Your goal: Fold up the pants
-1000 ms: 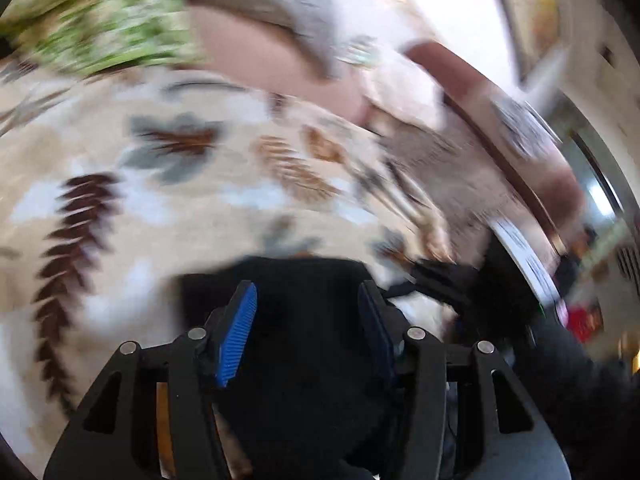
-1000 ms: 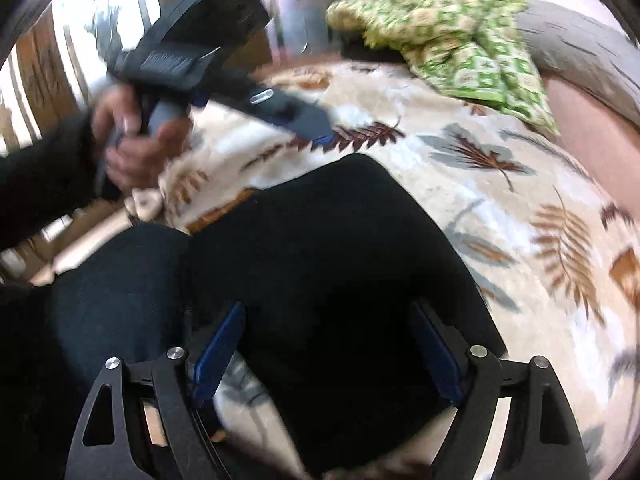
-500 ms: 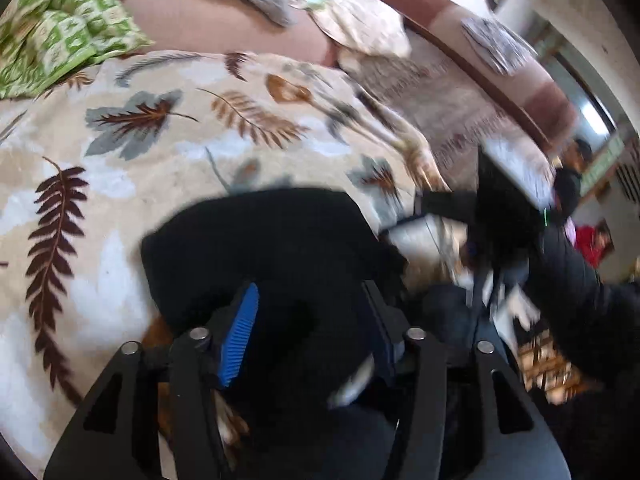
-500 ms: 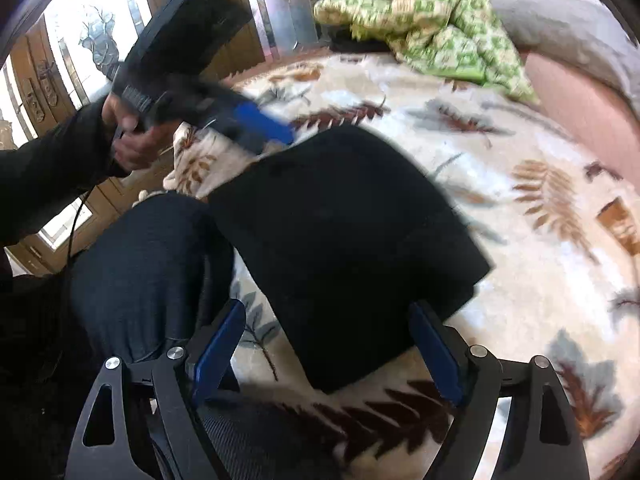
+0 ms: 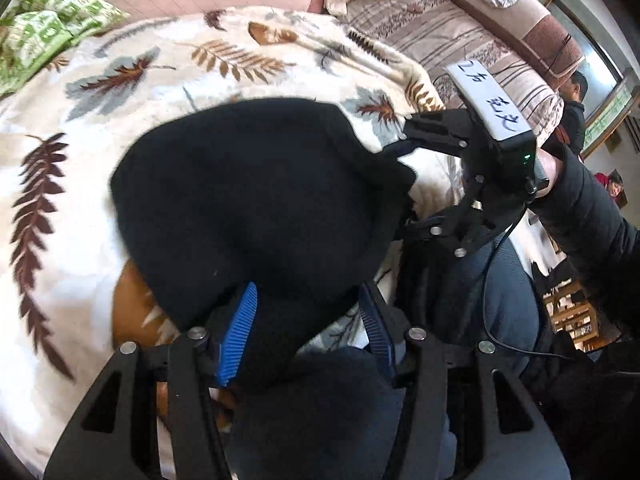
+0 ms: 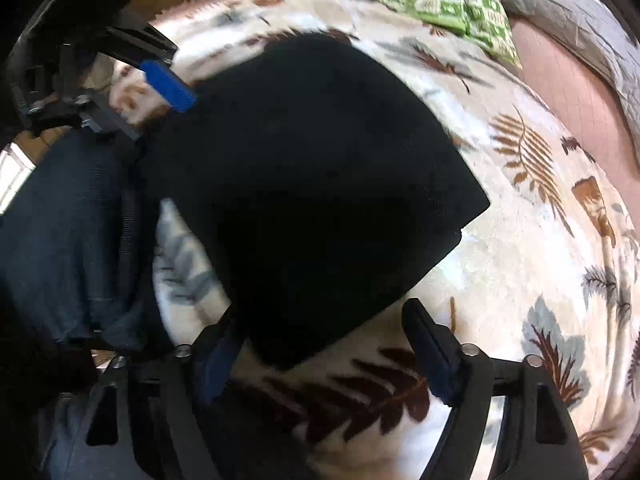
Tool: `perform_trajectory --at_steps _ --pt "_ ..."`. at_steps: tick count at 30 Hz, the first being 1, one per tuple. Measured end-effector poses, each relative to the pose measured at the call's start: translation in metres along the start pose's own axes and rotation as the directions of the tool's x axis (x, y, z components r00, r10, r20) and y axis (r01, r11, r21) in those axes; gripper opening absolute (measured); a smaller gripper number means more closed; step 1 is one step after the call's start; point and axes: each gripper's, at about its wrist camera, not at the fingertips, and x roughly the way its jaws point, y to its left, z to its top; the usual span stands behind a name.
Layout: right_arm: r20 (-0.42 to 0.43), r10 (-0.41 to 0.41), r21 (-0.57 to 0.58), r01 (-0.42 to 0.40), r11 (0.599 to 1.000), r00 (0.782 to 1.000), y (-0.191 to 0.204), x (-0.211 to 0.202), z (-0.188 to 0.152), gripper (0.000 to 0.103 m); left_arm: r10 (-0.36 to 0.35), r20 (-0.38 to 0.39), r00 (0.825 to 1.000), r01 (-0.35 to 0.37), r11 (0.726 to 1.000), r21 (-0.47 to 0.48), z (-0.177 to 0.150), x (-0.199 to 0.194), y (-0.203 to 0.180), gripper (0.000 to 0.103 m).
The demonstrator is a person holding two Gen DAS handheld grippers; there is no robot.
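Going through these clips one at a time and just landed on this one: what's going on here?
A person is folding black pants on a leaf-patterned blanket spread over a bed. The pants lie as a compact bundle. The left gripper has a near fold of the fabric between its fingers. The right gripper hovers open at the bundle's near corner, its jaws having just narrowed slightly without pressing on the fabric.
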Motion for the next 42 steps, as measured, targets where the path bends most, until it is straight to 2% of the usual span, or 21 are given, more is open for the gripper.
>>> perform_trajectory --at_steps 4,7,9,11,13,15,18,22,24,25,27,28,31,33,35,37,39,40,42 --pt "0.094 0.069 -0.053 -0.065 0.997 0.993 0.006 -0.045 0.002 0.079 0.002 0.011 1.0 -0.002 1.0 0.018 -0.008 -0.007 -0.007 0.052" --pt "0.203 0.056 0.009 -0.059 0.998 0.978 -0.004 -0.066 0.022 0.08 0.005 0.015 1.0 -0.005 1.0 -0.011 -0.004 0.0 -0.001 0.052" --pt "0.22 0.036 0.039 -0.046 0.998 0.975 -0.007 -0.06 0.035 0.08 0.008 0.026 1.0 -0.007 0.999 -0.031 -0.002 0.001 0.001 0.052" --pt "0.171 0.002 0.016 -0.005 1.0 0.985 0.002 -0.037 0.042 0.077 0.013 0.013 1.0 -0.012 0.999 -0.04 -0.002 0.008 0.004 0.052" --pt "0.02 -0.043 -0.059 0.044 0.997 0.999 0.015 0.006 0.035 0.08 0.0 0.003 1.0 0.0 0.999 -0.051 -0.005 0.014 0.006 0.052" --pt "0.078 -0.048 -0.049 0.052 0.997 0.996 0.014 0.01 0.028 0.082 0.007 0.002 1.0 -0.007 0.999 -0.046 -0.005 0.016 0.006 0.052" --pt "0.09 -0.046 -0.023 0.048 0.999 0.995 0.011 0.004 0.025 0.083 -0.011 0.005 1.0 0.011 0.998 -0.057 -0.001 0.009 0.004 0.052" --pt "0.115 -0.013 0.027 0.01 1.0 0.993 0.005 -0.01 0.027 0.082 -0.007 0.092 0.996 0.012 0.998 -0.057 0.013 -0.012 -0.002 0.052" --pt "0.153 0.001 0.044 -0.008 0.999 0.988 0.001 -0.02 0.025 0.082 0.014 0.067 0.998 -0.011 0.999 -0.052 0.018 0.0 -0.007 0.052" --pt "0.148 0.006 0.051 -0.013 0.999 0.989 0.0 -0.022 0.023 0.082 0.04 0.026 0.999 -0.039 0.999 -0.036 0.019 0.013 -0.01 0.052" --pt "0.09 0.006 0.06 -0.011 0.998 0.996 -0.003 -0.007 0.022 0.083 0.114 -0.023 0.993 -0.114 0.993 0.026 0.017 0.032 -0.017 0.052" --pt "0.06 0.03 0.089 -0.036 0.995 0.998 -0.008 0.005 0.016 0.088 0.148 -0.027 0.989 -0.146 0.987 0.066 0.018 0.037 -0.022 0.052" --pt "0.067 0.099 0.157 -0.108 0.982 0.993 -0.017 0.014 0.01 0.09 0.161 -0.032 0.986 -0.159 0.985 0.072 0.02 0.034 -0.025 0.052" --pt "0.083 0.094 0.143 -0.105 0.984 0.992 -0.013 0.004 0.012 0.088 0.124 -0.011 0.992 -0.123 0.99 0.072 0.02 0.023 -0.024 0.052" --pt "0.131 0.101 0.134 -0.118 0.984 0.986 -0.012 -0.014 0.013 0.086 0.076 0.056 0.996 -0.079 0.996 0.048 0.021 0.001 -0.016 0.054" --pt "0.216 0.069 0.147 -0.102 0.984 0.974 -0.017 -0.038 0.016 0.086 0.064 0.144 0.987 -0.066 0.998 0.008 0.023 -0.021 0.0 0.054" --pt "0.307 0.067 0.13 -0.111 0.985 0.949 -0.019 -0.058 0.022 0.086 0.028 0.2 0.979 -0.02 0.999 -0.041 0.028 -0.031 0.018 0.054" --pt "0.334 0.082 0.105 -0.123 0.987 0.939 -0.018 -0.062 0.026 0.085 -0.003 0.226 0.974 0.018 0.998 -0.065 0.032 -0.032 0.029 0.054" --pt "0.323 0.114 0.056 -0.14 0.989 0.939 -0.01 -0.055 0.034 0.079 0.002 0.237 0.972 0.022 0.995 -0.098 0.038 -0.029 0.043 0.054"
